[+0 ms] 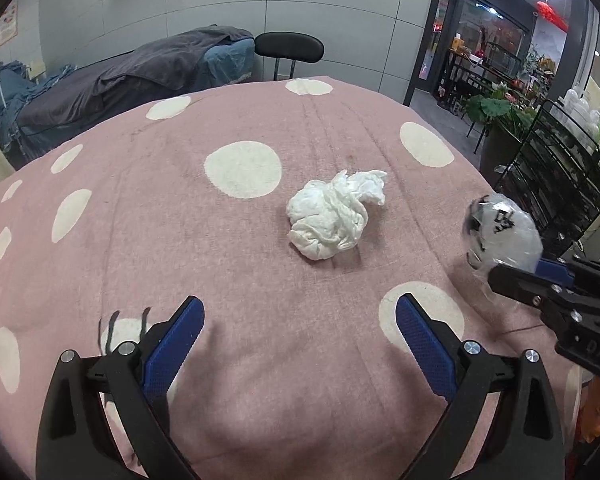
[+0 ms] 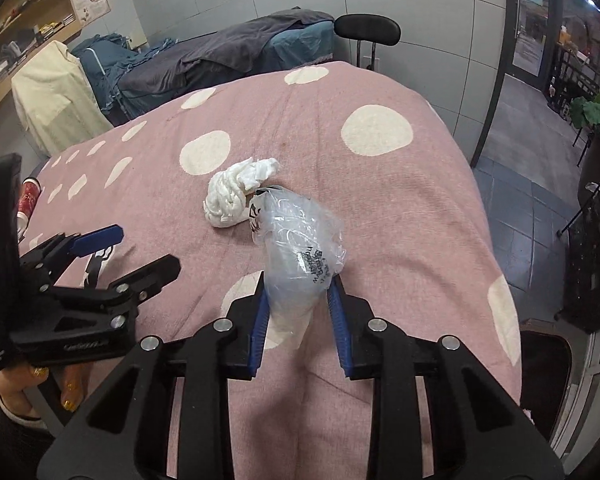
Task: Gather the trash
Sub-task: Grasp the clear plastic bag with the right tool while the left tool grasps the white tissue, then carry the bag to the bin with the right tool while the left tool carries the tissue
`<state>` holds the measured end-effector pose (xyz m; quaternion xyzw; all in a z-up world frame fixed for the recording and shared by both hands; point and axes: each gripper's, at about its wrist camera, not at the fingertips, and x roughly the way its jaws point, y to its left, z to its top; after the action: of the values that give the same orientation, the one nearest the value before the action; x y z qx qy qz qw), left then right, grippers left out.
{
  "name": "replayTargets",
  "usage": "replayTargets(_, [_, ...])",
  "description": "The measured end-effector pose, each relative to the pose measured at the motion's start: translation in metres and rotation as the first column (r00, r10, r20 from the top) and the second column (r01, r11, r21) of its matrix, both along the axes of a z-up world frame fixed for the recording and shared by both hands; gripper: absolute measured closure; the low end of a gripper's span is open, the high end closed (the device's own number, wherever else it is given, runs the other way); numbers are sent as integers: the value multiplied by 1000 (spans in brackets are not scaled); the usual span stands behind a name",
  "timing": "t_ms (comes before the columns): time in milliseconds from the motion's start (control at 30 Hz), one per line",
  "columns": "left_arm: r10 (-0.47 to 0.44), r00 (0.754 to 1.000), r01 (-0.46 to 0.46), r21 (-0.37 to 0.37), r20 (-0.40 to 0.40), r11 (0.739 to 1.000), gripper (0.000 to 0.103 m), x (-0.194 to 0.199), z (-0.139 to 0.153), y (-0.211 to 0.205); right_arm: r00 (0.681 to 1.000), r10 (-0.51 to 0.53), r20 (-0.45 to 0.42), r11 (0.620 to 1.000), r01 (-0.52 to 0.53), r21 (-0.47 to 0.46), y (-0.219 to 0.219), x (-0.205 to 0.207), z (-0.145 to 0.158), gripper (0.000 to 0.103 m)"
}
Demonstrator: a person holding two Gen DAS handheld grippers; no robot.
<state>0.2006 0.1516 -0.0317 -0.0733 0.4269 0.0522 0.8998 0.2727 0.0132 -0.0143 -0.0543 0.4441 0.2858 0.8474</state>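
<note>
A crumpled white tissue (image 1: pixel 334 216) (image 2: pixel 236 194) lies on the pink dotted cloth (image 1: pixel 260 380) (image 2: pixel 400 208). My left gripper (image 1: pixel 300 312) (image 2: pixel 146 252) is open and hovers short of the tissue, with nothing between its blue pads. My right gripper (image 2: pixel 298 284) (image 1: pixel 520 270) is shut on a crumpled clear plastic bag (image 2: pixel 300 240) (image 1: pixel 500 232) with black print, held just above the cloth to the right of the tissue. The bag's far end reaches close to the tissue in the right wrist view.
A dark massage bed with grey covers (image 1: pixel 140 72) (image 2: pixel 220 52) and a black chair (image 1: pixel 290 46) (image 2: pixel 366 30) stand beyond the cloth's far edge. A black wire rack (image 1: pixel 560 168) stands to the right. A red can (image 2: pixel 28 198) lies at the left edge.
</note>
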Motion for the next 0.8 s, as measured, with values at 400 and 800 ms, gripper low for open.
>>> replayTargets(400, [-32, 997, 32, -5, -64, 999, 33, 70, -16, -11, 999, -44, 27, 998, 43, 38, -36, -23, 8, 74])
replayTargets(800, [22, 999, -22, 17, -30, 1000, 73, 44, -6, -11, 994, -111, 23, 992, 109, 70, -61, -27, 0, 74])
